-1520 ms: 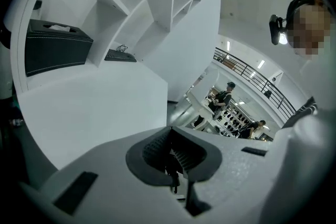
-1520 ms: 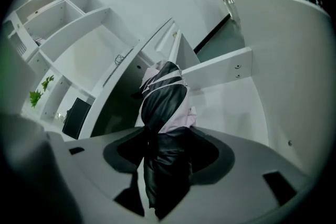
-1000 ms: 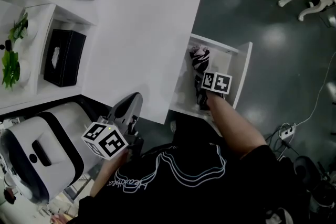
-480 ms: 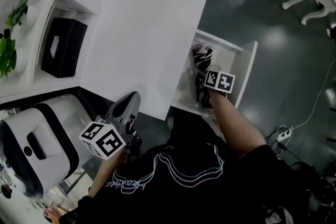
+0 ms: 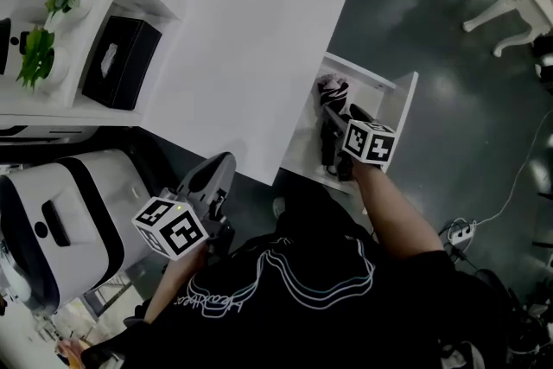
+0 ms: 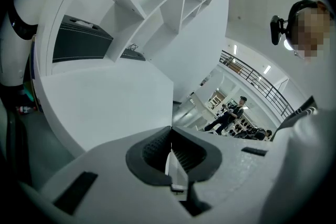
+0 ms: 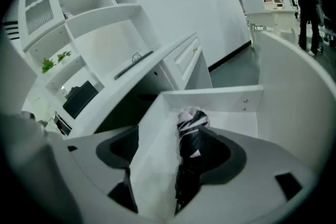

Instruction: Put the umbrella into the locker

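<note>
Head view looks down on the broad white desk, with the open white locker compartment at its edge. Inside the locker lies the folded black-and-white striped fabric umbrella: probably light, soft-skinned, stiff along its shaft, best gripped mid-length. Above the locker the right gripper has just been opening its jaws wide, the umbrella between them unpressed. Left of the locker, the left gripper is closed and empty.

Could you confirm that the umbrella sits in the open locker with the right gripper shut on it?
Not quite: the right gripper has just been opening and its jaws stand apart with the umbrella between, per the right gripper view. The umbrella does sit in the open locker.
</note>
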`<state>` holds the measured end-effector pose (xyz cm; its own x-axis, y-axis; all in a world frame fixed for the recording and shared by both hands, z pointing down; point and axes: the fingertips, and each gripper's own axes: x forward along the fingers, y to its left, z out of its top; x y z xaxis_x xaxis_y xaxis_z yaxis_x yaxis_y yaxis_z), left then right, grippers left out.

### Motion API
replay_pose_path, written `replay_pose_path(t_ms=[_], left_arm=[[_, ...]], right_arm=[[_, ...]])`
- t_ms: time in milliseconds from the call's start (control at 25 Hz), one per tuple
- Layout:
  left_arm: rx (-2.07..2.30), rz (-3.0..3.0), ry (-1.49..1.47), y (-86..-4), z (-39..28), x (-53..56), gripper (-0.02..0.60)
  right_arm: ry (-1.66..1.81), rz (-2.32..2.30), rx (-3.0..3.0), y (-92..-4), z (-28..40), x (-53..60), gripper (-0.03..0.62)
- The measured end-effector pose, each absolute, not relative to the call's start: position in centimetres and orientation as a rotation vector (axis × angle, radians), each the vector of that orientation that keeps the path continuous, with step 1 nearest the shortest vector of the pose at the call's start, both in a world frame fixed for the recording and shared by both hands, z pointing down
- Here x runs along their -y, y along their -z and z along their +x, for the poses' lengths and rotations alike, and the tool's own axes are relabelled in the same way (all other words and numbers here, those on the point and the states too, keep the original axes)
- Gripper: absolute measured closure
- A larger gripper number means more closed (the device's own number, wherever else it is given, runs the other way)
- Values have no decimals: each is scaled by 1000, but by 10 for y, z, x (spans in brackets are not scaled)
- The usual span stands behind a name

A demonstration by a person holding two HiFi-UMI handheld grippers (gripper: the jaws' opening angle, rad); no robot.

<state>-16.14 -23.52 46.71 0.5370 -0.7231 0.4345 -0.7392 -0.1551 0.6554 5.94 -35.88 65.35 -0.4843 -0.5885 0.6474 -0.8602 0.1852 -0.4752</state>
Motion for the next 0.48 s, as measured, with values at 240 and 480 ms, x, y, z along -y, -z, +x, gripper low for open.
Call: replay_pose_path(t_ms=[240, 480], left_arm=[[1166, 1962, 17, -445, -150, 228, 577], [1119, 2072, 68, -410, -136, 219, 577]], right_arm=[[-1081, 1328, 2419, -548, 46, 345, 378], [-851, 1010, 2718, -444, 10, 297, 481]])
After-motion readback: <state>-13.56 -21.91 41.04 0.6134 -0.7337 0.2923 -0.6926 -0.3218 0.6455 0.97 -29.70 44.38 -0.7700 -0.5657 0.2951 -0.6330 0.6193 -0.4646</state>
